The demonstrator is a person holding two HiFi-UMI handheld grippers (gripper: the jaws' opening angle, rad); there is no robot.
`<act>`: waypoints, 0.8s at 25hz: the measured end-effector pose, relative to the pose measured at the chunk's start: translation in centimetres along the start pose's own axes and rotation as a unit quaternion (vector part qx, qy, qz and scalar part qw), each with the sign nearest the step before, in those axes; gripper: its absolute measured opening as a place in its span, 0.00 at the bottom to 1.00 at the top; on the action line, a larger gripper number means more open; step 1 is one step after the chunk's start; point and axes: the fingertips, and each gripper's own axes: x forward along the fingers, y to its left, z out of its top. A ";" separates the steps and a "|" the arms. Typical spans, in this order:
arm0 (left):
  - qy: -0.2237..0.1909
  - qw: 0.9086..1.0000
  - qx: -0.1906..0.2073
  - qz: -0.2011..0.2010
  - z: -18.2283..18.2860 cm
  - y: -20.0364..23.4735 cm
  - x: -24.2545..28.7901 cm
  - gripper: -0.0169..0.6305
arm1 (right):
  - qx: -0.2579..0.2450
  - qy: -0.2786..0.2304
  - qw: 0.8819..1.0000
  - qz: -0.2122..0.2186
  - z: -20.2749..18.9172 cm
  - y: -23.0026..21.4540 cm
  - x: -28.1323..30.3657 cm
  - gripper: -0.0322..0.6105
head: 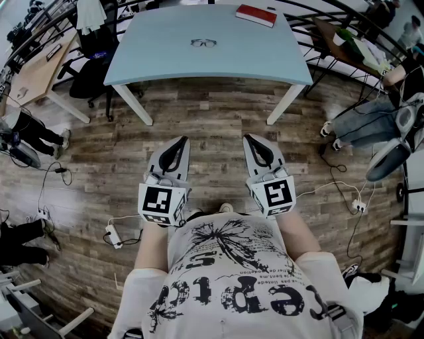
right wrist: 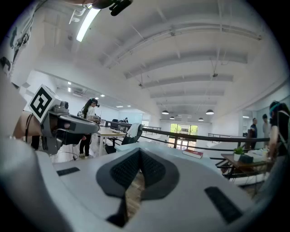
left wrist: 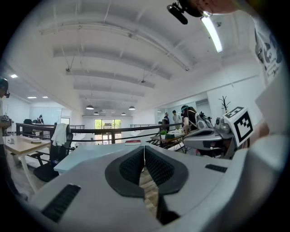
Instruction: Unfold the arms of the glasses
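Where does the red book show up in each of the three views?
Head view: the red book lies at the top edge, right of centre.
Left gripper view: small, near the picture's middle, at the table's far end.
Right gripper view: right of centre, a little below mid-height.
Shared landmark: the pale blue table on which it lies, seen in all three.

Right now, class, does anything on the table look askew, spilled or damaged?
Nothing stands out. The glasses lie near the middle of the table, the red book sits at its far corner, and nothing is spilled.
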 end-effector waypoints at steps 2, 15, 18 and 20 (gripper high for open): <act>0.001 1.000 0.002 0.001 0.1 0.0 0.3 0.06 | -0.001 -0.001 1.000 0.002 0.0 -0.3 0.2 0.06; 0.009 1.000 -0.003 0.003 -0.8 -0.6 2.3 0.06 | 0.010 0.001 1.000 0.011 -1.3 -1.4 0.8 0.07; 0.010 1.000 -0.006 0.006 -1.2 -0.8 3.5 0.06 | 0.006 0.007 1.000 0.018 -2.1 -2.1 1.2 0.07; 0.013 1.000 -0.010 0.007 -1.6 -1.0 4.4 0.06 | 0.010 0.011 1.000 0.020 -2.7 -2.9 1.5 0.07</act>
